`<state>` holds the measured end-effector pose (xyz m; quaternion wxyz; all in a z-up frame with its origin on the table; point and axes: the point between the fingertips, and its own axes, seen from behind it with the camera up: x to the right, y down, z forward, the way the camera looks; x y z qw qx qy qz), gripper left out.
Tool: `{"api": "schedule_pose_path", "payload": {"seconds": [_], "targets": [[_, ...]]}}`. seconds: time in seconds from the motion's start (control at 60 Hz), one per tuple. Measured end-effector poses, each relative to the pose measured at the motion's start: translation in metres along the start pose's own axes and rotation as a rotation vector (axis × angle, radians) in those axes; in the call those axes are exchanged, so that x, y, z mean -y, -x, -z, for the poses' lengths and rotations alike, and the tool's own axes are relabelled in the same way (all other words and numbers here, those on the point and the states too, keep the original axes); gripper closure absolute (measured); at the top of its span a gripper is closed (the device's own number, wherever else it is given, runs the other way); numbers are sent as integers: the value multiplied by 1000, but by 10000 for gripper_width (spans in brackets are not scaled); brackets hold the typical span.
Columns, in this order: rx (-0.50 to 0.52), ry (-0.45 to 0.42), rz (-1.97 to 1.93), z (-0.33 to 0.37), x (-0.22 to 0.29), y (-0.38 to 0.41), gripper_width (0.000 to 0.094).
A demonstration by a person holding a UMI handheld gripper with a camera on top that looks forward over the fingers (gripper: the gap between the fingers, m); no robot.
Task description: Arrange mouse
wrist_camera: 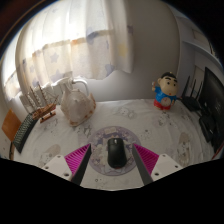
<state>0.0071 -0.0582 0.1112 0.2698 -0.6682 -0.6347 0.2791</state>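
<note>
A black computer mouse (117, 152) lies on a round, grey patterned mat (98, 140) on a white marbled table (50, 150). My gripper (113, 162) is open. The mouse stands between the fingers, with a gap at each side. The left magenta pad (79, 158) and the right magenta pad (147, 158) flank the mat's near half. The mouse rests on the mat on its own.
A white teapot (75, 100) stands beyond the mat to the left. A small doll in blue and yellow (164, 92) stands at the far right. A wooden chair (12, 128) is at the left, a dark screen (208, 100) at the right. Curtains hang behind.
</note>
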Motion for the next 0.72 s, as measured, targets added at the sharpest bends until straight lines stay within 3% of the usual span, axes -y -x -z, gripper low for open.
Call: {"api": "schedule_pose_path", "payload": {"seconds": [0.283,0.717], "targets": [[-15,35,34,149,-12,39,81],[-84,22,14,180,-41,76,88]]}}
